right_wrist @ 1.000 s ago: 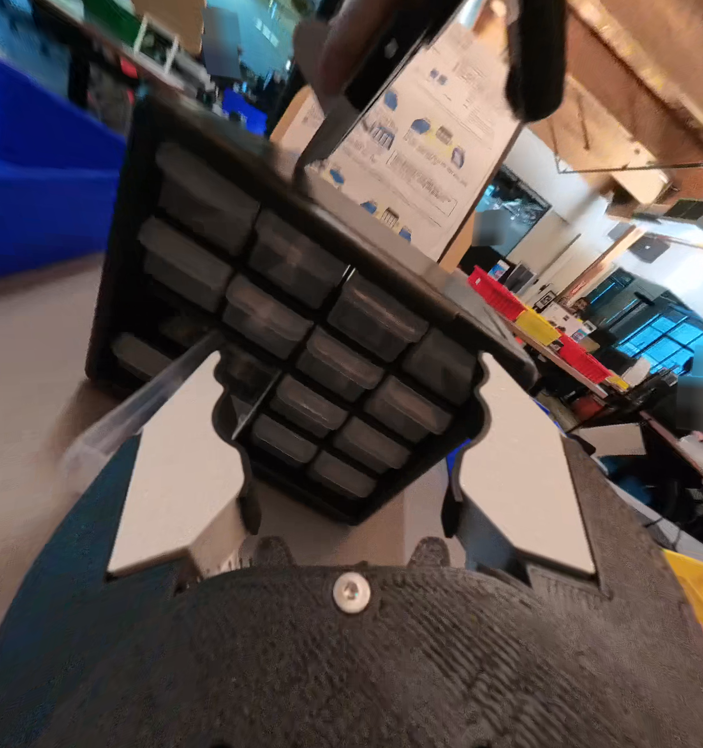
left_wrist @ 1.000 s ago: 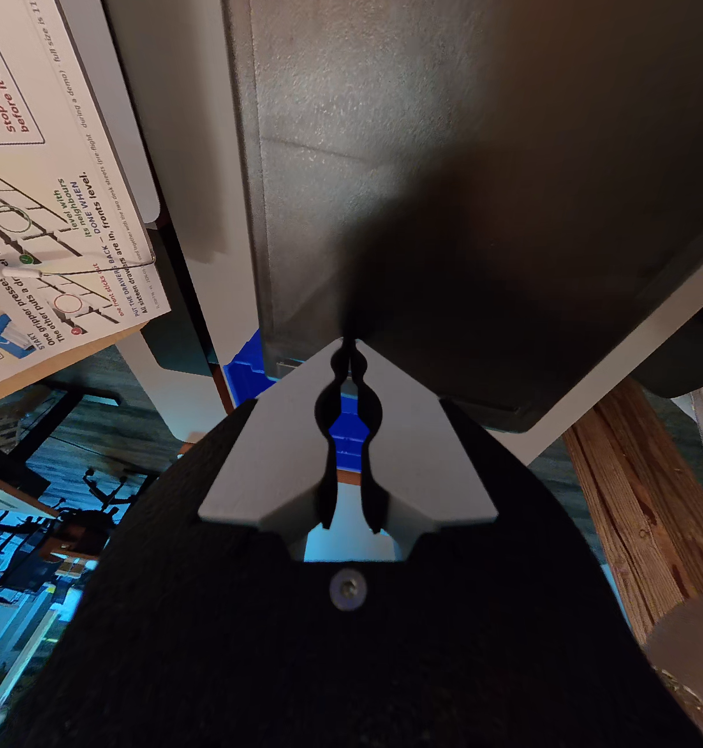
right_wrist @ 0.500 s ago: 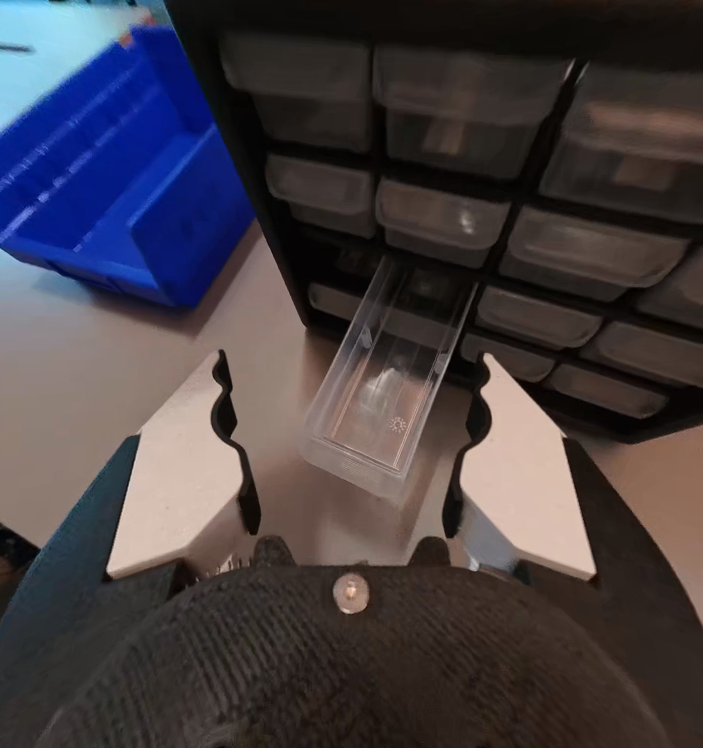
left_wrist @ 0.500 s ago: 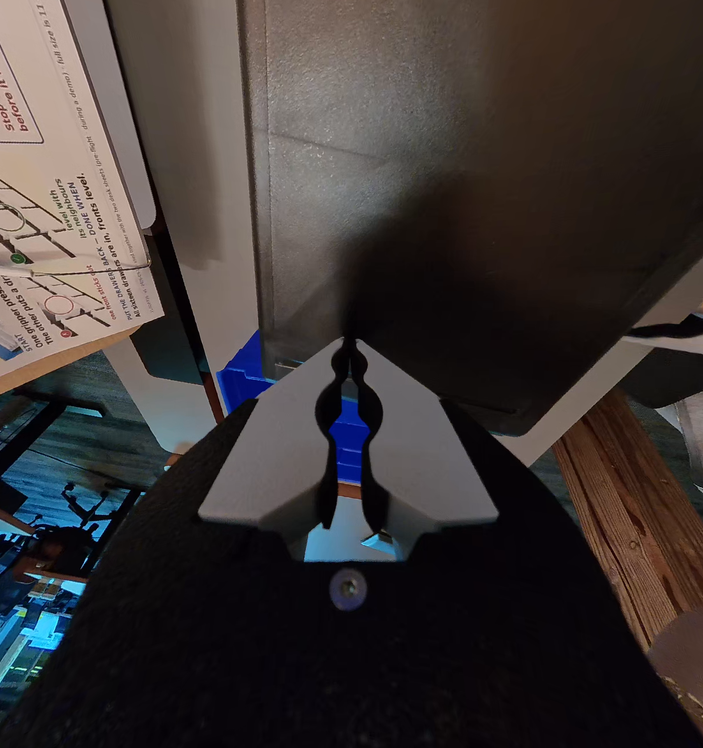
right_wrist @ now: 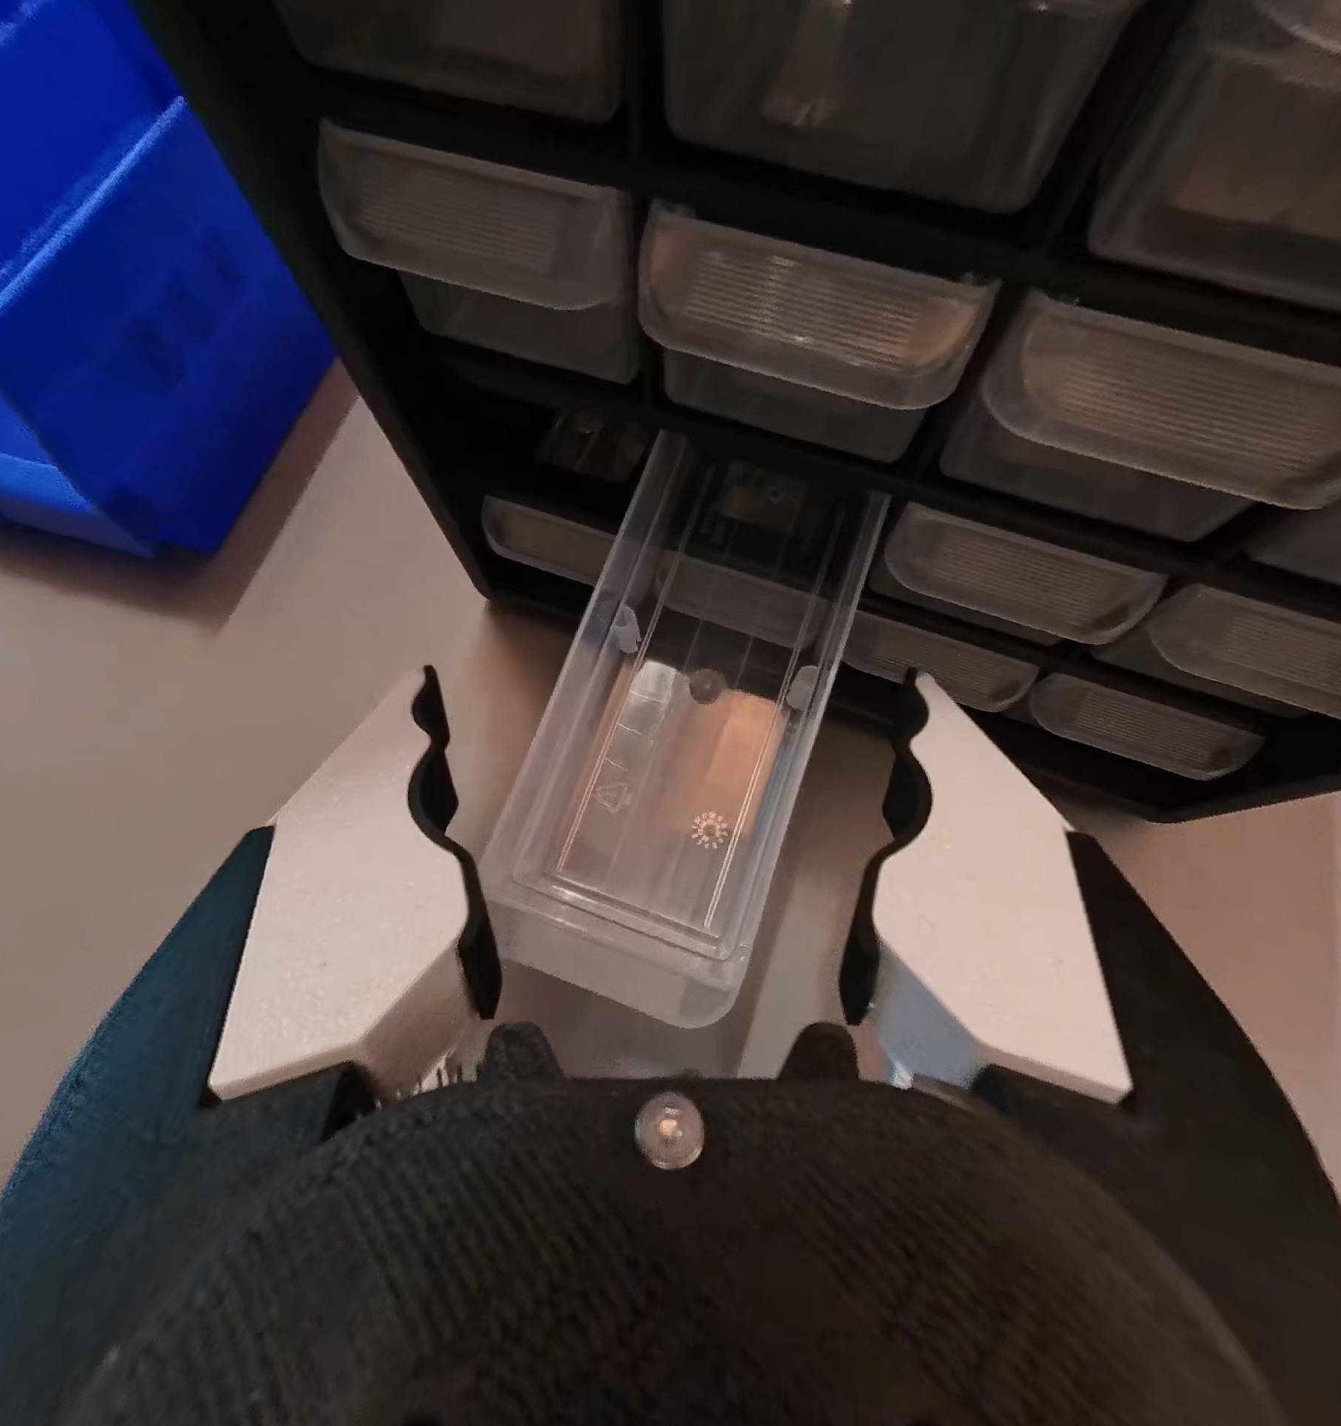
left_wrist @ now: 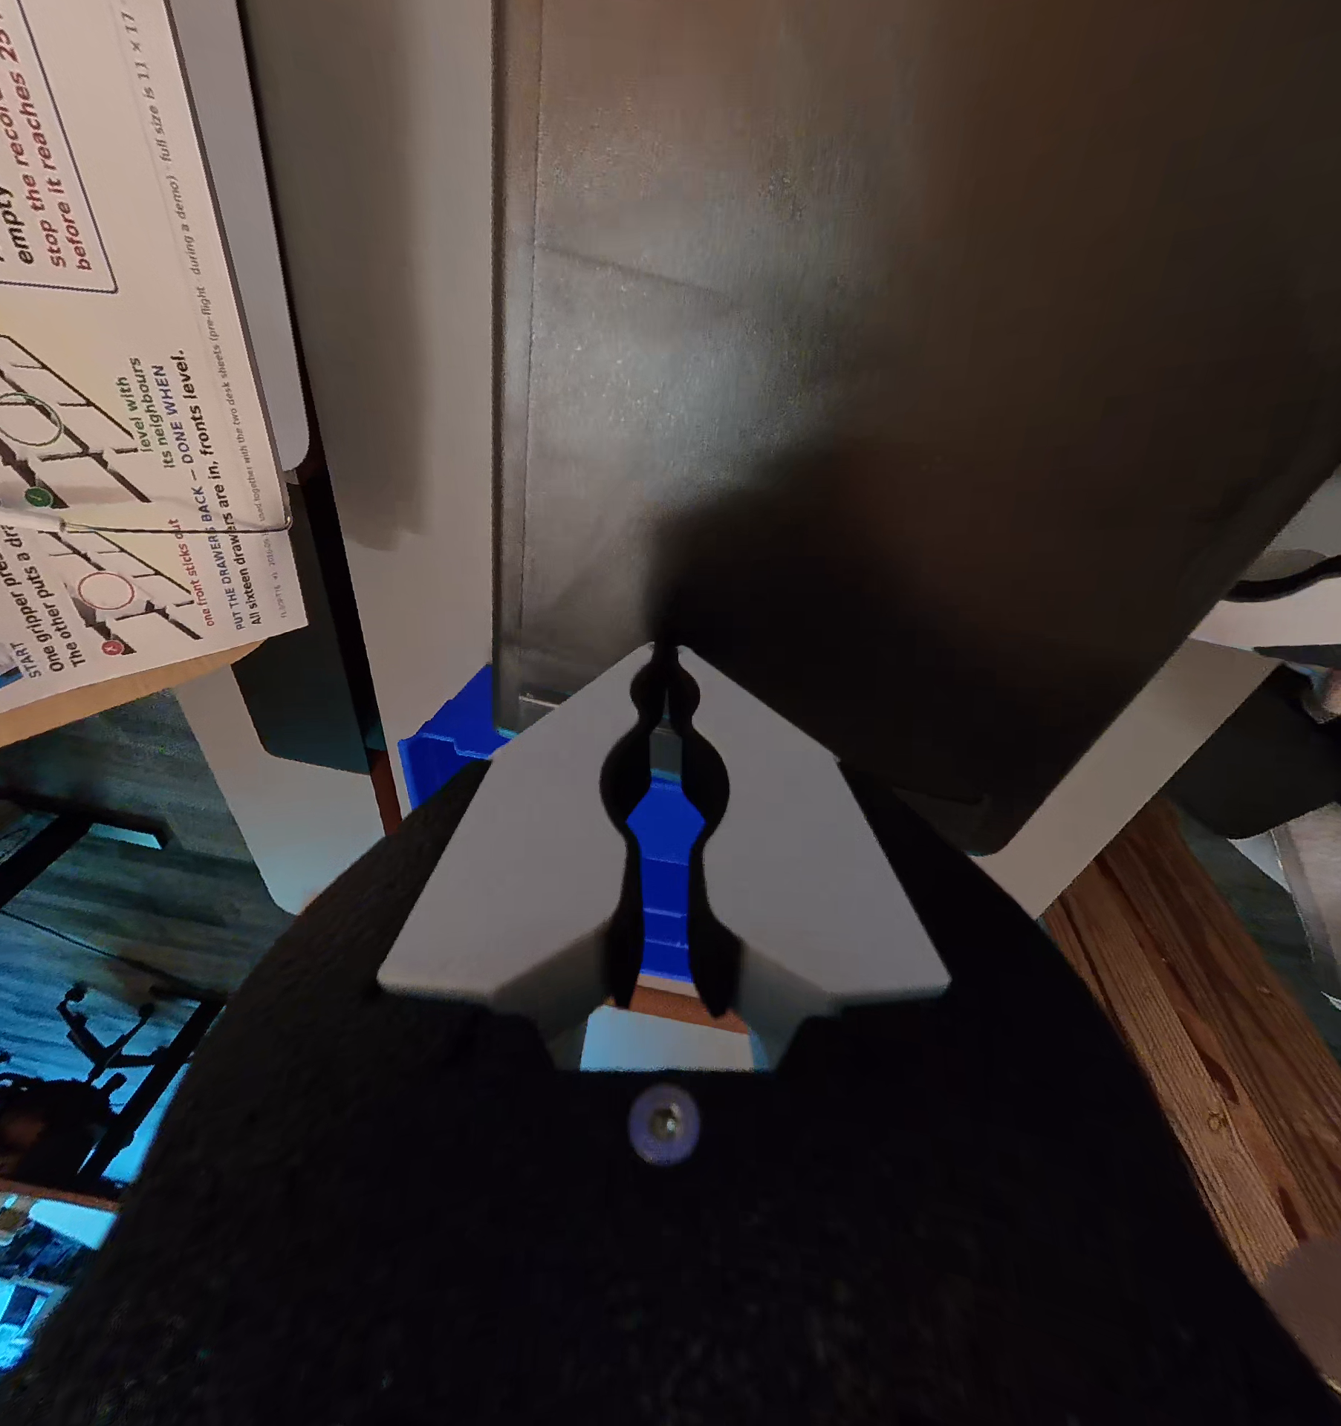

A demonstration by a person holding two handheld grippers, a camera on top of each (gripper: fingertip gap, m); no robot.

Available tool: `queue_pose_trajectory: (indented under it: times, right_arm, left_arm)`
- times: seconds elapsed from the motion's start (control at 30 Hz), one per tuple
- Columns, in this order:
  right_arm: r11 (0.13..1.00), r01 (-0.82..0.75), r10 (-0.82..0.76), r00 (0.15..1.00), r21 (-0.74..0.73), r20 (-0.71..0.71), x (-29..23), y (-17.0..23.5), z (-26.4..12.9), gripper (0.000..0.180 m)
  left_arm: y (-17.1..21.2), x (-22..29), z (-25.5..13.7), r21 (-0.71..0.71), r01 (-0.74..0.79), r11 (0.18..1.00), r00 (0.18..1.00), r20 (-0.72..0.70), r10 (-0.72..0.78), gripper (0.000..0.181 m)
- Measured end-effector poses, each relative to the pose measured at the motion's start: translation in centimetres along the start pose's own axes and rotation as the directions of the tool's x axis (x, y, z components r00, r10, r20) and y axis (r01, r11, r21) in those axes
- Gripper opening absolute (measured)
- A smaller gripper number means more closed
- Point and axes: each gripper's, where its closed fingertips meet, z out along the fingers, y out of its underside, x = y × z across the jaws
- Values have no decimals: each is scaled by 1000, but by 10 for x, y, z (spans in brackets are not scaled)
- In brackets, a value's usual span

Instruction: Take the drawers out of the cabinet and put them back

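Fingertips of the left gripper (left_wrist: 665,656) are pressed against the flat, matte black top of the cabinet (left_wrist: 922,347), with the two grey fingers brought together so that only a wavy slit is left between them; nothing is held. The cabinet's surface is seen as finely grained plastic with a rounded corner, and a blue bin (left_wrist: 451,752) is glimpsed past its edge, beside a printed instruction sheet (left_wrist: 103,401) on a board.

The right gripper (right_wrist: 671,698) is pointed down at the cabinet's front, its jaws spread wide on either side of a clear plastic drawer (right_wrist: 667,779) without touching it. The drawer is long, narrow and transparent, with thin ribs moulded along its floor. It is pulled most of the way out of a lower slot and tilted, with only its far end inside the black frame. Closed drawers (right_wrist: 806,309) with ribbed, translucent, rounded fronts are set around the slot. A pale, smooth tabletop (right_wrist: 150,733) is seen underneath.
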Motion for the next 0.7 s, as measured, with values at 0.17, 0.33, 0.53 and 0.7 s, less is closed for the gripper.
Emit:
queue_pose_trajectory:
  times: [0.17,0.33,0.53,0.7]
  right_arm:
    - [998,48,-47,999,-31,24,-3,-6,-3,105]
    - [993,64,-59,997,-95,58,-4,-4,-3,90]
    - [983,56,-42,996,-176,84,1,-1,-7,74]
    - [962,37,-8,994,-270,107,1,3,-8,70]
  left_arm:
    - [0,0,0,27,10,1000,1000,-9,-10,0]
    - [0,0,0,12,4,1000,1000,2,-4,0]
    - [0,0,0,12,9,1000,1000,-4,-9,0]
    - [0,0,0,5,10,1000,1000,2,-10,0]
